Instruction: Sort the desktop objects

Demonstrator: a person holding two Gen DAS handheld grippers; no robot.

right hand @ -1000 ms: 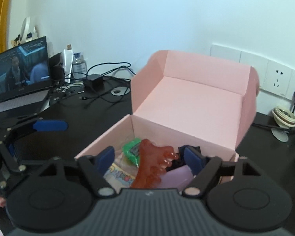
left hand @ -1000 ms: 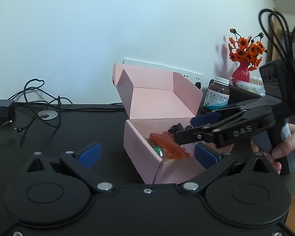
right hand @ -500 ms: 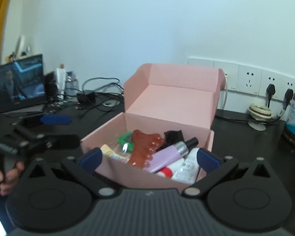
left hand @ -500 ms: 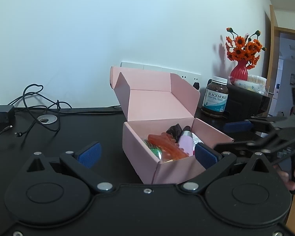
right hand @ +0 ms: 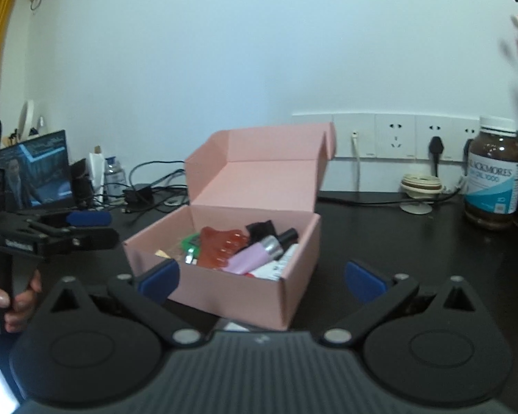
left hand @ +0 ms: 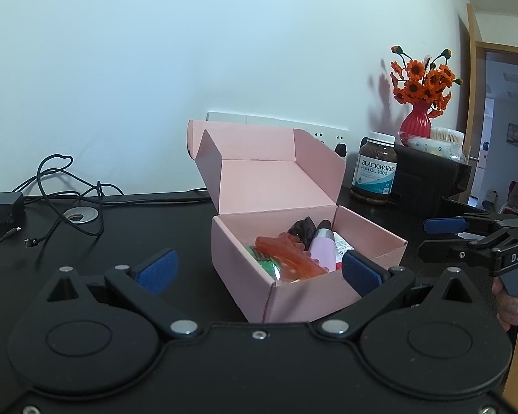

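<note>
An open pink cardboard box (left hand: pixel 293 286) (right hand: pixel 245 296) stands on the black desk with its lid up. Inside lie an orange-red claw clip (left hand: pixel 286 258) (right hand: pixel 224 246), a lilac tube (left hand: pixel 323 252) (right hand: pixel 252 258), a green item (right hand: pixel 191 241), a black item (left hand: pixel 302 229) and a white tube (right hand: pixel 276 267). My left gripper (left hand: pixel 259 272) (right hand: pixel 100 228) is open and empty, just short of the box's near corner. My right gripper (right hand: pixel 261 278) (left hand: pixel 431 239) is open wide and empty, on the box's other side and clear of it.
A brown fish oil bottle (left hand: pixel 374 176) (right hand: pixel 493 186) and a red vase of orange flowers (left hand: pixel 418 117) stand to the right. Cables and an adapter (left hand: pixel 3 203) lie at the left. A laptop (right hand: pixel 34 172) sits beyond them, and wall sockets (right hand: pixel 393 134) are behind the box.
My right gripper has drawn back out of the box and away to its side, jaws widening. The orange-red clip that was between them now lies in the box. The left gripper stayed put.
</note>
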